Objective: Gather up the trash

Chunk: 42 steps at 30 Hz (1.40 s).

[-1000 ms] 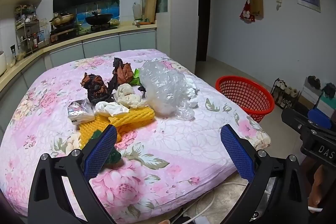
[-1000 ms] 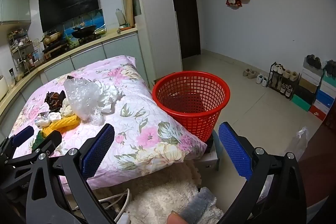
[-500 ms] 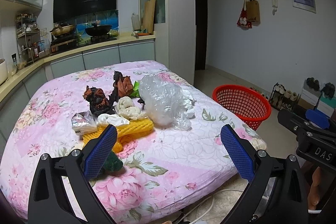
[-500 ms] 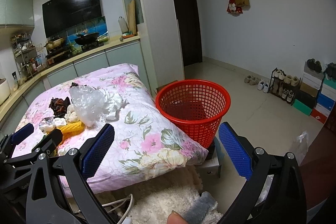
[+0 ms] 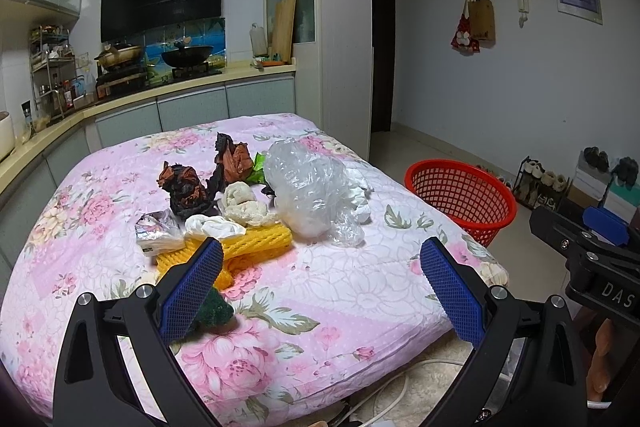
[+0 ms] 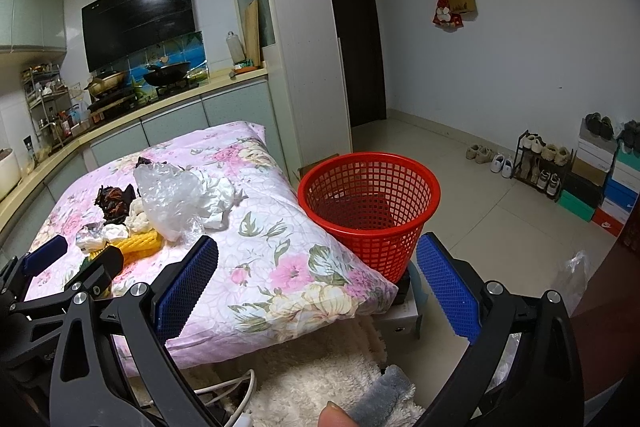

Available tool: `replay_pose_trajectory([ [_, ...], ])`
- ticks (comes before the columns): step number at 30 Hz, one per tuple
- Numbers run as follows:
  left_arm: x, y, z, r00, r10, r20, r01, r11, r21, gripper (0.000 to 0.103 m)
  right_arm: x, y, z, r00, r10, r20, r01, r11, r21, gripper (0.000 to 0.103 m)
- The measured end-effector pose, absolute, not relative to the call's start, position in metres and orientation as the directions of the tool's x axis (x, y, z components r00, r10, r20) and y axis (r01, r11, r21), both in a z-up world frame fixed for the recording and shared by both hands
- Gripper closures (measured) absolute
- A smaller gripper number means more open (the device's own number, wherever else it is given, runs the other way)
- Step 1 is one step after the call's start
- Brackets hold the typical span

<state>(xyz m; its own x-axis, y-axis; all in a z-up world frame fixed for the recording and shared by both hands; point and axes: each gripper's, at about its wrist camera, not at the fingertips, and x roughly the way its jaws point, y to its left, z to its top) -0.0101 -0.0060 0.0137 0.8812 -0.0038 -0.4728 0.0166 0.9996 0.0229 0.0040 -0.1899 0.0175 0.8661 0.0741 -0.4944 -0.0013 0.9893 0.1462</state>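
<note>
A pile of trash lies on the pink floral quilt (image 5: 328, 291): a clear plastic bag (image 5: 310, 193), yellow foam netting (image 5: 248, 247), white crumpled tissue (image 5: 212, 227), a silver wrapper (image 5: 156, 233), dark brown crumpled paper (image 5: 184, 189) and a green scrap (image 5: 214, 311). The red mesh basket (image 6: 368, 203) stands on the floor at the bed's right. My left gripper (image 5: 320, 287) is open and empty, back from the pile. My right gripper (image 6: 316, 291) is open and empty, near the bed's front corner; the plastic bag (image 6: 172, 199) shows at its left.
A kitchen counter (image 5: 160, 95) with a stove runs behind the bed. A white pillar (image 6: 308, 67) stands behind the basket. Shoes and shoe boxes (image 6: 600, 171) line the right wall. A white fluffy rug (image 6: 304, 383) and cables lie below the bed edge.
Both grippers have drawn back and risen a little, so the bed and basket sit lower and smaller in view. Both stay open and empty.
</note>
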Motion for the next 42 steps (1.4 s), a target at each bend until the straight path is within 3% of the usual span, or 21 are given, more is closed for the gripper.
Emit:
replay_pose_trajectory([
  [42,-0.0087,-0.0039,0.0052,0.868,-0.001,-0.497,0.012,1.0,0.02,0.007,0.0044,-0.1872,0.0154,0.863,0.076,-0.5,-0.004,0.99,0.144,0.007],
])
